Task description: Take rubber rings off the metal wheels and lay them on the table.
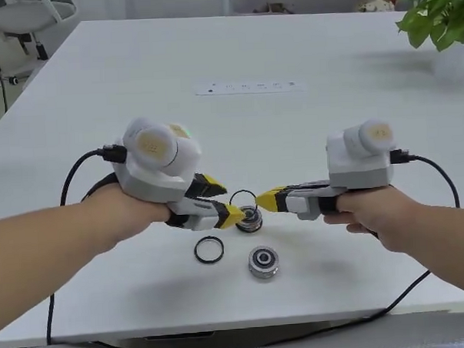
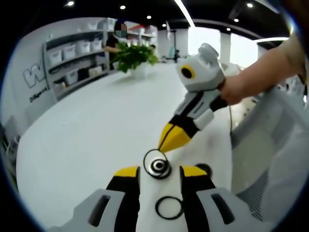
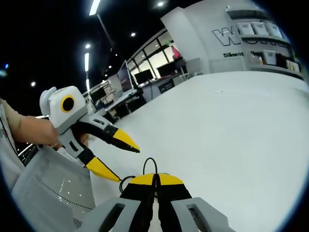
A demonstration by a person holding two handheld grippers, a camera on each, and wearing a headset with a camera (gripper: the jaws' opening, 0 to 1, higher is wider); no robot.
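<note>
White table (image 1: 314, 124), forearms level, reaching in from either side of a metal wheel (image 1: 249, 219), left gripper (image 1: 221, 199) spread wide astride it, right gripper (image 1: 270, 199) pinched closed on its rubber ring (image 1: 241, 195) looped above it, second wheel (image 1: 263, 262) and loose ring (image 1: 209, 250) just in front of it.

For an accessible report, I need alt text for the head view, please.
Over a white table, the shut right claw pinches a rubber ring at a metal wheel, while the open left claw brackets that wheel. A loose ring and a second wheel lie nearer the person.
</note>
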